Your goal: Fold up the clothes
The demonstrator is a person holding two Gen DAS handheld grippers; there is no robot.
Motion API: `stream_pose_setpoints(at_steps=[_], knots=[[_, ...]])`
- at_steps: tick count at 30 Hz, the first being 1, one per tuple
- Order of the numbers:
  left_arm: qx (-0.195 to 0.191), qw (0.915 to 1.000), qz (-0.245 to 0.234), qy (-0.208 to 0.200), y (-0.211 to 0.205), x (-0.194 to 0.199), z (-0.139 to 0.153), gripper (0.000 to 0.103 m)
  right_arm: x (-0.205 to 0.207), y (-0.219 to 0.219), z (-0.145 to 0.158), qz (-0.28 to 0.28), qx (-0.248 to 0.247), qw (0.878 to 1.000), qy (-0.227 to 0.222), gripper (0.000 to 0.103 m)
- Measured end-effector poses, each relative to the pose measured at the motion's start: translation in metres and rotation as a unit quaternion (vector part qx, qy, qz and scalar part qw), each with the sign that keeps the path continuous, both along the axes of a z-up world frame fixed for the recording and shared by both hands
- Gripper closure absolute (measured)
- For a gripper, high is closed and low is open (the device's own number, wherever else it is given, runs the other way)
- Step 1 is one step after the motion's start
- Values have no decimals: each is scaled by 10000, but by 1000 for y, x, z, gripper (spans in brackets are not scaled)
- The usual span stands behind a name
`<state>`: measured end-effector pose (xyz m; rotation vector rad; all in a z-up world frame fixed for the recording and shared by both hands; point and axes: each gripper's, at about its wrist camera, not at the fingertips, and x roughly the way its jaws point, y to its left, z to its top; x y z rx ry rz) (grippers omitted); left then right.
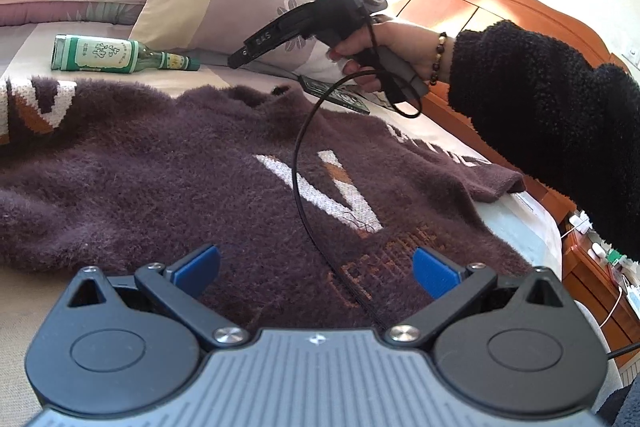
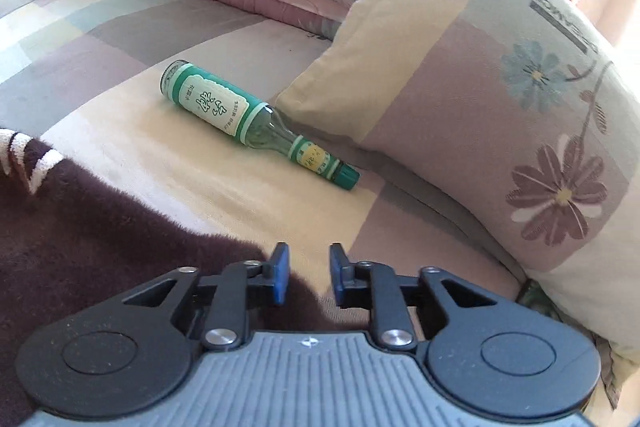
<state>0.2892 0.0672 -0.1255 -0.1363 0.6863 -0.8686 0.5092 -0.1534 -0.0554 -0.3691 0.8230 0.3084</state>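
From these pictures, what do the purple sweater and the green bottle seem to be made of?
Purple sweater: probably a fuzzy knit, wool or acrylic; the surface looks hairy and matte. Green bottle: likely glass, since its neck is see-through and shiny, with a paper-like label and a green cap, maybe plastic.

Both wrist views look low across the bed (image 1: 24,291), sharing the bottle (image 2: 256,123).

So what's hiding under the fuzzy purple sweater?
Under the sweater only the patchwork bedsheet shows, peeking out past its edges. Whatever lies beneath its middle stays covered.
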Motion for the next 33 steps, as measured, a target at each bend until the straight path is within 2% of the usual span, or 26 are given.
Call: stream_pose_setpoints(at_steps=[1,2,7,11,12,13,16,21,27,31,33], knots=[[-13,10000,6,-6,0,0,1,1,-9,-8,4,-108,49,9999,30,47],[-35,10000,7,-9,1,0,2,1,-19,-18,5,-199,135,9997,54,44],[-76,9999,91,-29,3,-1,4,1,-49,-57,-21,-914,221,9949,369,43],[-25,9998,179,33,5,2,1,1,-35,-74,-62,-1427,494,9870,544,43],[-2,9998,192,48,4,3,0,1,-29,-73,-73,-1448,541,9865,533,34],[19,9998,198,62,4,4,-1,1,-23,-72,-75,-1498,609,9861,376,25],[55,9997,214,121,1,7,-5,1,-6,-70,-79,-1637,787,9833,120,16],[95,9996,244,139,2,6,-5,1,-11,-78,-58,-1859,1156,9757,84,19],[211,9989,389,138,3,6,-4,1,-36,-36,-47,-865,1556,9798,908,19],[176,9984,511,165,9,9,-4,1,-33,14,-82,-484,680,9924,904,18],[117,9984,533,160,11,9,-3,1,-20,25,-95,-468,659,9951,563,6]])
